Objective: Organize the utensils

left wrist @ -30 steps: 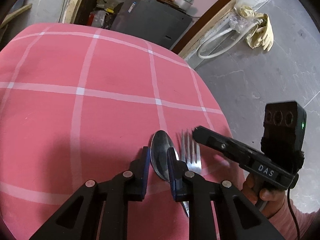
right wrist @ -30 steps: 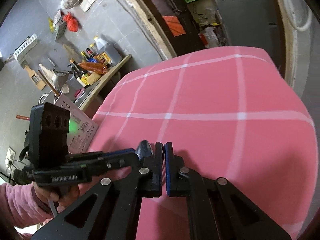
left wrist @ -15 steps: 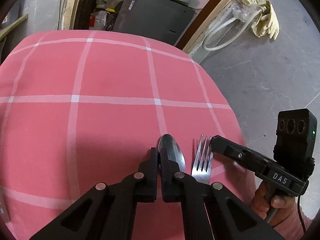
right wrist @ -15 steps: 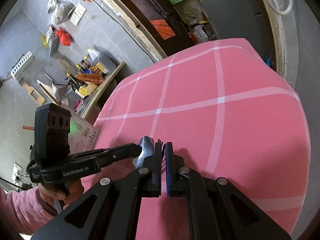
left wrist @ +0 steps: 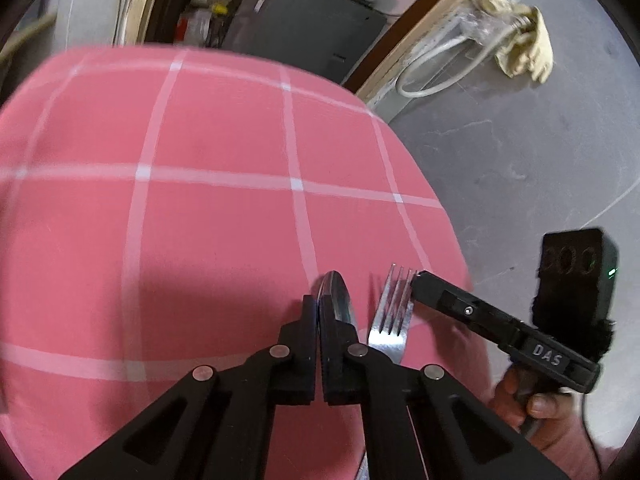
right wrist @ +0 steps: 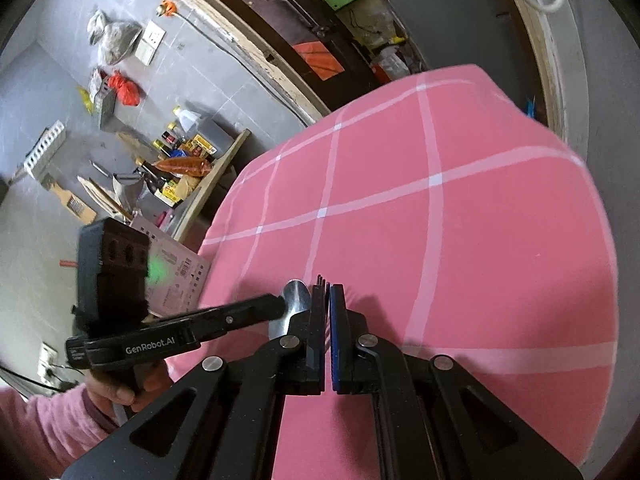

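Spoon [left wrist: 338, 300] and fork [left wrist: 392, 316], both shiny metal, lie side by side.

"DAS" on right tool [left wrist: 416, 280]; "GenRobot.AI" on left tool [right wrist: 280, 308]

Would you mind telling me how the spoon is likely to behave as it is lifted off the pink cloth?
The spoon looks like polished metal, so it should stay stiff, though probably slick against the pads. The left gripper is shut on the edge of its bowl, so the long handle may swing down as it rises. It looks thin and probably light, and it should not roll.
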Available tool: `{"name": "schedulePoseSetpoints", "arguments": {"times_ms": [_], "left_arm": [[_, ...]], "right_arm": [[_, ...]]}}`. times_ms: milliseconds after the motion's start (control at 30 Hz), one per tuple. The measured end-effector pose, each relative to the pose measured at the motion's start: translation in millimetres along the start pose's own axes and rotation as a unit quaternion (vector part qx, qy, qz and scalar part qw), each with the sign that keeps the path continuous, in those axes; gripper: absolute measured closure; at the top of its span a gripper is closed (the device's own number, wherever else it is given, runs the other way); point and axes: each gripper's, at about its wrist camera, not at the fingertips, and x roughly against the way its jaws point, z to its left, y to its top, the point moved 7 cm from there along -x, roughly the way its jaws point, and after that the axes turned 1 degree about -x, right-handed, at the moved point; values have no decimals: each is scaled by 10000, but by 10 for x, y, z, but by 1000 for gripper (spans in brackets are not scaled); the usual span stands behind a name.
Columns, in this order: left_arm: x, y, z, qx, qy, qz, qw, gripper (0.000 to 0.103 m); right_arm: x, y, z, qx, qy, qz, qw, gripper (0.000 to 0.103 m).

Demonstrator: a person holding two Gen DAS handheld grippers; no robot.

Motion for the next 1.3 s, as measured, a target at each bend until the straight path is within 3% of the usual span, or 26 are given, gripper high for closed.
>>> {"name": "schedulePoseSetpoints", "arguments": {"times_ms": [367, 700, 1033, 1300], "left_arm": [[-137, -80, 73, 523, -506, 258, 9970, 100], [-203, -50, 30, 589, -742, 384, 9948, 98], [-177, -52, 11, 408, -541, 297, 9973, 98], [-158, -50, 31, 416, -452, 283, 9977, 98]], "right_arm": [[-175, -18, 22, -98, 135, 292, 9994, 95], [-233, -29, 35, -121, 196, 366, 9991, 95], [-311, -59, 81, -41, 60, 521, 9986, 95], [-413, -20, 76, -169, 221, 549, 9981, 95]]}}
